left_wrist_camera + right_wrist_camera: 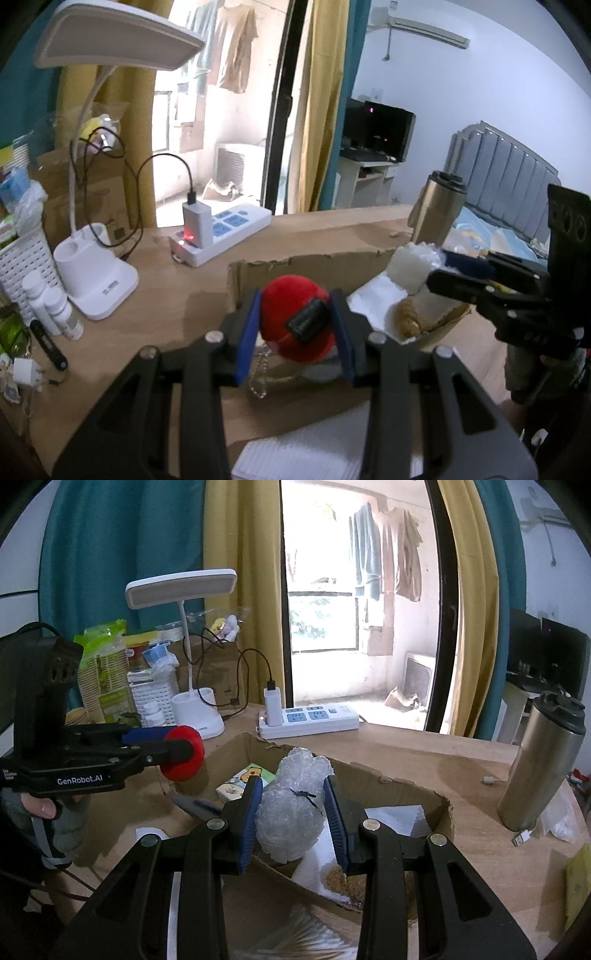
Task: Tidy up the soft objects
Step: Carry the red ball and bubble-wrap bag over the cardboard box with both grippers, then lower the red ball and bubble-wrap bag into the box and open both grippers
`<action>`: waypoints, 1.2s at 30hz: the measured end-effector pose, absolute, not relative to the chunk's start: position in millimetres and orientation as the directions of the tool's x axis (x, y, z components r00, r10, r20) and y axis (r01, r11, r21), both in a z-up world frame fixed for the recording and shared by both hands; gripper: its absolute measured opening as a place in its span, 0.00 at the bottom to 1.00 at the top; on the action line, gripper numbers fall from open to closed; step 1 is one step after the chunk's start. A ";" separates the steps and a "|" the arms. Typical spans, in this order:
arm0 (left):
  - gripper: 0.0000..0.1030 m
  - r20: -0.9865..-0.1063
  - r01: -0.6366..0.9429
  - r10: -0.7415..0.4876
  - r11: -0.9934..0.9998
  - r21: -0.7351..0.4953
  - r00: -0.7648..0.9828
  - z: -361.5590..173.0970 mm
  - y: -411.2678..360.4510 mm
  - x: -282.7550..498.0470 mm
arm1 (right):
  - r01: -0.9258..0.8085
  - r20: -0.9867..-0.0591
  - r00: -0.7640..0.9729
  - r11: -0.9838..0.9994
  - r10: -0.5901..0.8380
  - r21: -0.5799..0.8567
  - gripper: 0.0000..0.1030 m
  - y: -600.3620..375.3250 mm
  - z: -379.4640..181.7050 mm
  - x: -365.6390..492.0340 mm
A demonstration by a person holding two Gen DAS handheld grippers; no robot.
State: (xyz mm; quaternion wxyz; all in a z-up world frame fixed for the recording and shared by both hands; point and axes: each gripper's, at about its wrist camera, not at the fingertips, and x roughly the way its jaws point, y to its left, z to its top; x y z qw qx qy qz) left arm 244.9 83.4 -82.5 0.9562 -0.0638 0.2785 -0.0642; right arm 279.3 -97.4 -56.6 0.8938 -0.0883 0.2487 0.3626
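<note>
The left tongs [295, 332] are clamped on a red plush ball [295, 325], held in the air just outside the near-left wall of the torn cardboard box [413, 786]; a bead chain [258, 376] dangles beneath the ball. The right tongs [293, 819] are clamped on a tied bubble-wrap bundle [291, 812], poised above the box's near rim, over its interior.

The likeliest trouble is a collision: both tongs crowd the same end of the box, and lowering them together could knock one load loose. The chain may also snag on the ragged cardboard edge if the ball is carried low across it. The bundle looks springy and slippery, so a light squeeze might let it slide out short of the box. The steel tumbler [539, 760], standing on the tabletop [480, 842] to the right of the box, could be tipped by a wide swing.

The left tongs point level toward the box from its left; the right tongs angle downward into it from the near side.
</note>
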 end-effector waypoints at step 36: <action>0.63 -0.594 0.127 -0.184 0.982 -0.137 0.783 -100.1 46.3 306.1 | -0.653 -0.499 0.598 0.742 0.628 0.152 0.54 -117.5 -58.9 303.9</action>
